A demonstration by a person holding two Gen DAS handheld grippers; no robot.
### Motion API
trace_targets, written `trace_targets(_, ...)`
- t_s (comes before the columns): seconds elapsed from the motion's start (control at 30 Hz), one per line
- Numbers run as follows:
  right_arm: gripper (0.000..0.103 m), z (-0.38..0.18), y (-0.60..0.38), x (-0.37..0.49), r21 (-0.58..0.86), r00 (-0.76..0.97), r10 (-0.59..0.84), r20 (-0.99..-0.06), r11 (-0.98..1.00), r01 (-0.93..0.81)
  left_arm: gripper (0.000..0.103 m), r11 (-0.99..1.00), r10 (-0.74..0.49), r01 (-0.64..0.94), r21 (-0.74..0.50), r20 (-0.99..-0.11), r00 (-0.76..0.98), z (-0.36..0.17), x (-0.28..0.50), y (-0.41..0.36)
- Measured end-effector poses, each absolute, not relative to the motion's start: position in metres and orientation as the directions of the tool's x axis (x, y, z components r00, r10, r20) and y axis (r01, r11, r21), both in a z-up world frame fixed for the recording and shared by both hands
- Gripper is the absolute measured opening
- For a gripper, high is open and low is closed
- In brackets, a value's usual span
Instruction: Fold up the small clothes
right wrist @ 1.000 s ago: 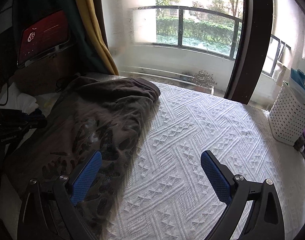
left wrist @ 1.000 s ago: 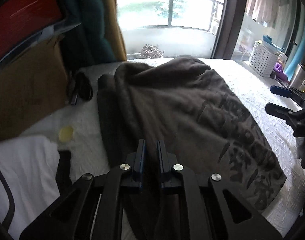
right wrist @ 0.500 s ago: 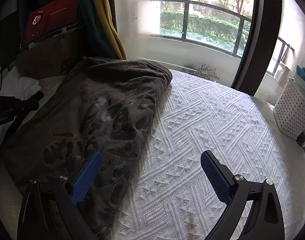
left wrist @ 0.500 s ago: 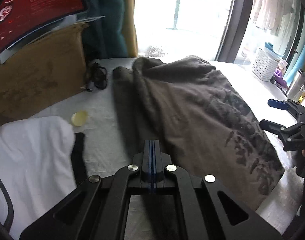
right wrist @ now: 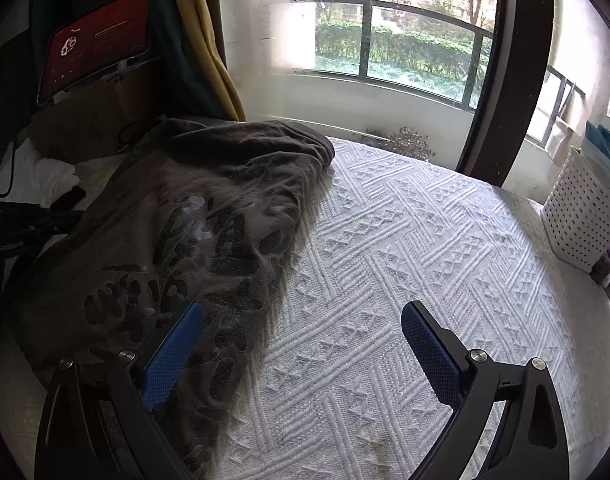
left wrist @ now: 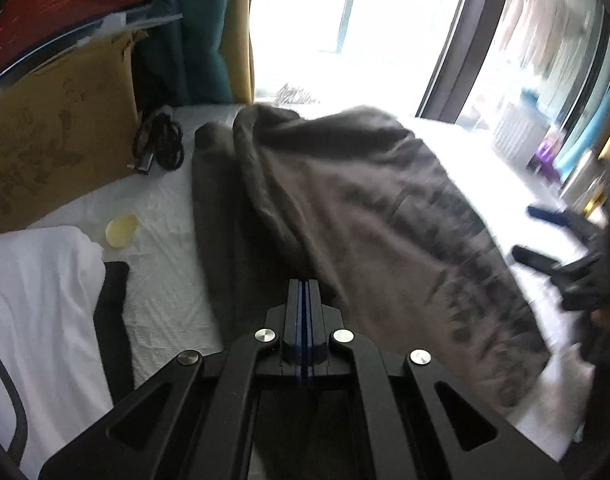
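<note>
A white textured bedspread [right wrist: 405,264] covers the surface, which runs up to a big window [right wrist: 385,40] with a railing and greenery outside. A yellow curtain [right wrist: 209,40] hangs at the left of the glass, with a cardboard box [left wrist: 57,148] and a black cable [left wrist: 161,144] beside it. A white basket [right wrist: 581,216] stands at the right edge. The brown shirt [right wrist: 193,232], printed with dark characters, lies rumpled on the left part of the bedspread, next to a white cloth [left wrist: 33,300].

The left gripper [left wrist: 303,292] sits low at the shirt's near edge, its fingers pressed together; whether cloth is pinched between them I cannot tell. The right gripper [right wrist: 301,336] hovers over the shirt's right edge with its jaws spread wide, holding nothing.
</note>
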State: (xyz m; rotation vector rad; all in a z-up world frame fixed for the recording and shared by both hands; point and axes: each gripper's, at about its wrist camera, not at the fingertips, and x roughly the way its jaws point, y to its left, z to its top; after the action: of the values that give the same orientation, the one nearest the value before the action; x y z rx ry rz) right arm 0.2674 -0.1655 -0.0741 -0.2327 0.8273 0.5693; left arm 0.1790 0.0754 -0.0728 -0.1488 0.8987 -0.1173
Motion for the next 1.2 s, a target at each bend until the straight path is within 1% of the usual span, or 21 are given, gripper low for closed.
trace_targets(0.03, 0.1, -0.074, -0.165, 0.268, 0.023, 0.538, 0.387, -0.749, 0.827, -0.562, 0.013, 0.982, -0.168, 0.038, -0.184, -0.767, 0.619, -0.072, 0.18, 0.075)
trace_targets(0.07, 0.1, -0.075, -0.165, 0.268, 0.025, 0.535, 0.389, -0.75, 0.825, -0.565, 0.03, 0.983, -0.163, 0.035, -0.179, -0.771, 0.616, -0.074, 0.181, 0.074)
trace_targets(0.1, 0.1, -0.075, -0.164, 0.268, 0.026, 0.534, 0.391, -0.75, 0.823, -0.567, 0.037, 0.986, -0.149, 0.028, -0.166, -0.778, 0.61, -0.076, 0.183, 0.073)
trace_targets(0.2, 0.1, -0.076, -0.162, 0.266, 0.028, 0.528, 0.399, -0.75, 0.816, -0.577, 0.037, 0.988, -0.134, 0.018, -0.153, -0.798, 0.587, -0.083, 0.189, 0.071)
trace_targets(0.43, 0.1, -0.078, -0.167, 0.268, 0.038, 0.528, 0.398, -0.75, 0.823, -0.567, 0.037, 0.989, -0.133, 0.036, -0.14, -0.787, 0.603, -0.075, 0.192, 0.068)
trace_targets(0.53, 0.1, -0.078, -0.169, 0.269, 0.042, 0.529, 0.4, -0.749, 0.824, -0.565, 0.037, 0.984, -0.158, 0.035, -0.174, -0.767, 0.622, -0.07, 0.193, 0.071)
trace_targets(0.63, 0.1, -0.078, -0.17, 0.27, 0.046, 0.528, 0.402, -0.748, 0.826, -0.563, 0.037, 0.971, -0.217, 0.059, -0.233, -0.742, 0.635, -0.067, 0.195, 0.074)
trace_targets(0.73, 0.1, -0.079, -0.171, 0.27, 0.049, 0.528, 0.401, -0.749, 0.828, -0.559, 0.037, 0.977, -0.203, 0.077, -0.198, -0.76, 0.617, -0.075, 0.205, 0.069)
trace_targets(0.8, 0.1, -0.079, -0.172, 0.269, 0.05, 0.529, 0.402, -0.748, 0.828, -0.559, 0.037, 0.984, -0.168, 0.054, -0.17, -0.776, 0.608, -0.078, 0.209, 0.068)
trace_targets(0.83, 0.1, -0.079, -0.173, 0.269, 0.049, 0.529, 0.402, -0.747, 0.828, -0.559, 0.037, 0.983, -0.172, 0.052, -0.178, -0.772, 0.612, -0.077, 0.208, 0.069)
trace_targets(1.0, 0.1, -0.081, -0.18, 0.271, 0.053, 0.531, 0.391, -0.752, 0.839, -0.542, 0.037, 0.965, -0.215, 0.018, -0.262, -0.751, 0.624, -0.073, 0.201, 0.087)
trace_targets(1.2, 0.1, -0.082, -0.18, 0.273, 0.065, 0.524, 0.398, -0.753, 0.837, -0.543, 0.037, 0.909, -0.324, -0.005, -0.417, -0.713, 0.622, -0.08, 0.203, 0.11)
